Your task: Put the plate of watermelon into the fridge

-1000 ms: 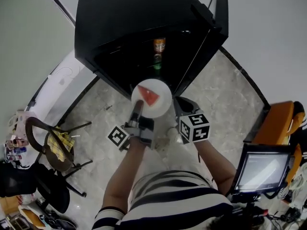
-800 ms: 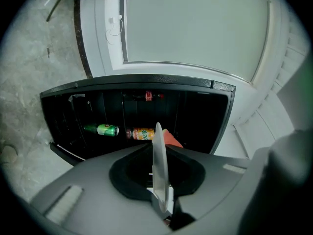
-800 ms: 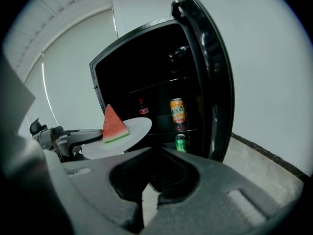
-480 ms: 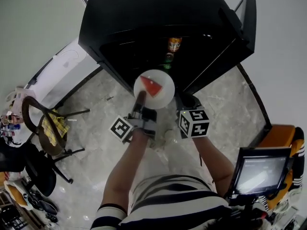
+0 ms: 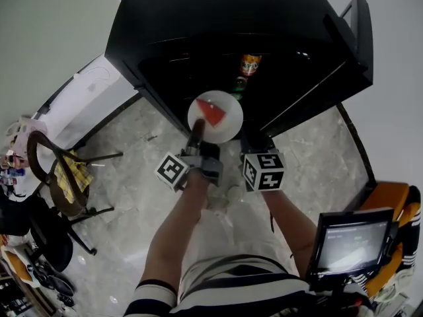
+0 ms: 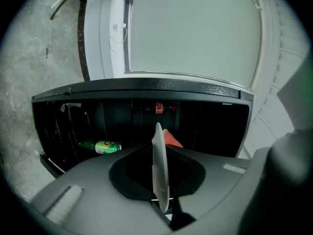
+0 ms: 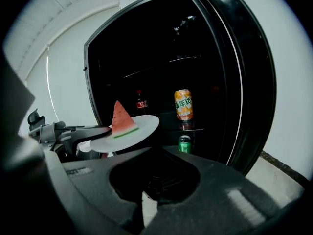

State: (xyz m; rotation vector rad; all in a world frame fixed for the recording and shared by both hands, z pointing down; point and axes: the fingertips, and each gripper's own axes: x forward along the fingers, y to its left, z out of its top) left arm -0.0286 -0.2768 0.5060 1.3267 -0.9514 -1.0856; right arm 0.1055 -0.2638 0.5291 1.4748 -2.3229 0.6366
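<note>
The round white plate (image 5: 225, 127) with its red, green-rinded watermelon wedge (image 5: 211, 111) sits at the centre of the head view, level and in the air, just in front of the dark opening of the tall black glossy fridge (image 5: 198, 18). It is not yet on any shelf. The left gripper (image 5: 195, 132) holds it from below and behind, with its jaws pinched narrow on the near rim. In the left gripper view the thin, smooth plate shows edge-on in the slot between them. A grip on the rim alone probably keeps the jaws clear of the fruit and lets the far edge go in first. The wedge stands upright on its rind side, so the plate likely has to stay flat. The right gripper (image 5: 253, 139) hangs just to the right of the plate, apart from it, its jaws slightly parted with nothing between them. The fridge door (image 5: 357, 25) stands open at the upper right of the head view. Inside, at the middle of the right gripper view, an orange drink can (image 7: 183, 104) stands on a thin shelf with a green can (image 7: 184, 143) below it. A pale marbled stone floor (image 5: 132, 170) lies beneath.
</note>
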